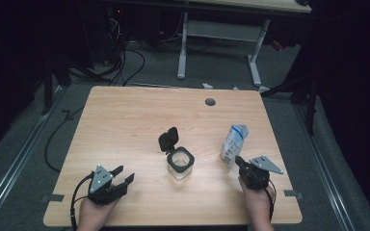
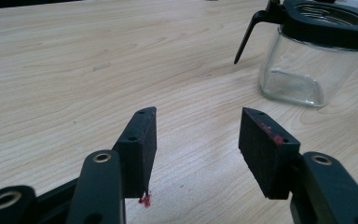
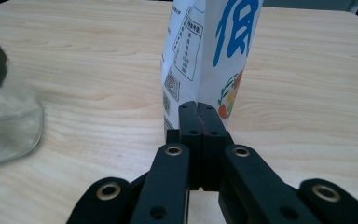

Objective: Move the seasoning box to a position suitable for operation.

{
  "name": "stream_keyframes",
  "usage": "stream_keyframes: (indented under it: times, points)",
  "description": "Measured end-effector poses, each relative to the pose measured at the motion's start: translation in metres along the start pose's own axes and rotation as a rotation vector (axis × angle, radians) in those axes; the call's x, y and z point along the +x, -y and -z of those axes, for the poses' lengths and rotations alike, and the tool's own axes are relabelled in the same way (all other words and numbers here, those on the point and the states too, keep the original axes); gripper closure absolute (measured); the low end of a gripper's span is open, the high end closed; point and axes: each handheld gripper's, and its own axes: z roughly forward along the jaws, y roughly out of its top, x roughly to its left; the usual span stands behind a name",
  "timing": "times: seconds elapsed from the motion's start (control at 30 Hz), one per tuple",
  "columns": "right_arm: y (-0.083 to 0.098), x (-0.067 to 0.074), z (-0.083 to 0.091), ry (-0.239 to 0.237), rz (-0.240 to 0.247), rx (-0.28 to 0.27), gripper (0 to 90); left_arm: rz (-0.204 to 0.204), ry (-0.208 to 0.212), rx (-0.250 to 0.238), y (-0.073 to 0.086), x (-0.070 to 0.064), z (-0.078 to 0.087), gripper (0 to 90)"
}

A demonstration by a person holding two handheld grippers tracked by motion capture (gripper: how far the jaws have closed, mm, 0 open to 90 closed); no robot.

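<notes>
A square glass jar [image 1: 179, 164] with a black rim stands near the middle of the table [image 1: 125, 120], its black lid [image 1: 168, 139] flipped up behind it. To its right a white pouch with blue print [image 1: 233, 143] stands upright. My right gripper [image 1: 240, 162] is shut, pads pressed together with nothing between them, its tips right at the pouch's base [image 3: 205, 56]. In the right gripper view the closed tips [image 3: 198, 109] sit just in front of the pouch, with the jar [image 3: 4, 116] at the left edge. My left gripper [image 1: 124, 175] rests open at the front left, empty [image 2: 198, 116], and the jar [image 2: 307, 65] is ahead to its right.
A round cable hole [image 1: 210, 102] sits near the table's far edge. Beyond the table stand another desk's white legs [image 1: 219, 33] and cables on the dark floor [image 1: 125, 67]. Bare wood lies left of the jar.
</notes>
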Motion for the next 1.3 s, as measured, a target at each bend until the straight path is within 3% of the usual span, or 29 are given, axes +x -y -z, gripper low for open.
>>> stream_keyframes:
  times: [0.3, 0.37, 0.5, 0.67, 0.77, 0.93, 1.0, 1.1, 1.3]
  points:
    - [0.01, -0.006, 0.015, -0.021, -0.02, -0.016, 88.2, 0.004, -0.004, 0.002, 0.0, 0.001, 0.0, 47.0]
    - [0.011, -0.005, 0.015, -0.028, -0.025, -0.022, 77.8, 0.003, -0.004, 0.0, 0.0, 0.001, 0.0, 47.0]
    - [0.013, -0.006, 0.012, -0.032, -0.033, -0.023, 65.7, 0.001, -0.004, 0.004, 0.0, 0.001, 0.0, 47.0]
    - [0.003, -0.002, 0.006, -0.02, -0.005, -0.027, 56.0, -0.003, -0.013, 0.006, 0.0, 0.002, 0.0, 46.4]
    - [-0.008, -0.002, -0.002, -0.014, -0.016, -0.031, 51.0, 0.007, -0.011, 0.005, 0.0, 0.004, 0.0, 46.4]
    - [0.0, -0.005, -0.009, -0.024, -0.068, -0.052, 49.5, 0.006, -0.017, 0.013, 0.001, 0.004, 0.0, 46.4]
    - [0.005, -0.007, -0.012, -0.018, -0.045, -0.025, 50.1, 0.002, -0.02, 0.012, 0.001, 0.003, 0.0, 46.4]
    - [0.006, -0.012, -0.01, -0.033, -0.069, -0.042, 54.7, -0.004, -0.023, 0.017, 0.001, 0.001, 0.0, 46.4]
    - [0.0, -0.009, -0.003, -0.033, -0.044, -0.099, 58.9, -0.007, -0.027, 0.018, 0.003, -0.001, 0.0, 46.4]
